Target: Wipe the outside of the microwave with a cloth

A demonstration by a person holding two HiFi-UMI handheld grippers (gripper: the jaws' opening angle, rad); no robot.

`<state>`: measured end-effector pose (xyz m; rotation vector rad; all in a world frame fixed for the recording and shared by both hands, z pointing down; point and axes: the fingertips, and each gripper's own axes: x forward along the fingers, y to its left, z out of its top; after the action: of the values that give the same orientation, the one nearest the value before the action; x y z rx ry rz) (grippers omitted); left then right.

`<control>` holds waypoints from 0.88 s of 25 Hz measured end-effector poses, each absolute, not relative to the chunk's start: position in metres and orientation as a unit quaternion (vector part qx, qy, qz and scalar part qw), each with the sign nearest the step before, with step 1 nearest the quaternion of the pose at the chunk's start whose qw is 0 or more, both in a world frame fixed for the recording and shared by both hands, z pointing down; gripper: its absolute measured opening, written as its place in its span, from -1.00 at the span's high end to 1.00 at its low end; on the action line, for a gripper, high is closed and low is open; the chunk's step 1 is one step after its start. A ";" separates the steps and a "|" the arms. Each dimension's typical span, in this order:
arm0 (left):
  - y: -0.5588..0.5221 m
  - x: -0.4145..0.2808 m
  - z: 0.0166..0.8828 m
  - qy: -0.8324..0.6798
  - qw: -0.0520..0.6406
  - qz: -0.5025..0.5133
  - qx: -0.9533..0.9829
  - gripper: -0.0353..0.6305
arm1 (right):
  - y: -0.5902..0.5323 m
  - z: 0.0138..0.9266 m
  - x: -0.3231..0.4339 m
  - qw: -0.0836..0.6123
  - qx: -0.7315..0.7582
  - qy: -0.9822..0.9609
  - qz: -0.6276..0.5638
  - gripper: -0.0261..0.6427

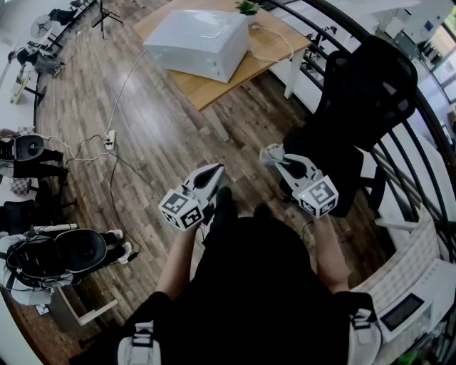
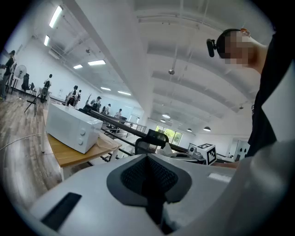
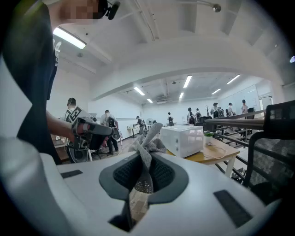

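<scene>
The white microwave stands on a wooden table several steps ahead of me; it also shows in the left gripper view and the right gripper view. My right gripper is shut on a grey cloth, which bunches up past the jaws. My left gripper is held beside it at waist height, jaws shut with nothing between them. Both grippers are far from the microwave.
A black office chair stands just right of my right gripper, beside a dark railing. A cable and power strip lie on the wood floor. Black gear sits at the left. A small plant is on the table.
</scene>
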<state>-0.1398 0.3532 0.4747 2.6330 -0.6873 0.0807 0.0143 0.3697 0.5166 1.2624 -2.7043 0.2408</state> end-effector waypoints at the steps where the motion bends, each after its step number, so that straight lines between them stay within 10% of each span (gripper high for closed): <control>1: 0.353 -0.140 0.475 -0.248 0.208 0.029 0.946 0.89 | 0.370 0.517 0.014 0.074 0.419 -0.902 0.078 0.81; 22: 0.351 -0.148 0.481 -0.265 0.209 0.033 0.941 0.89 | 0.364 0.517 0.011 0.072 0.410 -0.906 0.071 0.81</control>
<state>-0.1483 0.3513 0.4813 2.6171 -0.7375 0.0927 0.0108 0.3639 0.5168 1.2322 -2.7235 0.2132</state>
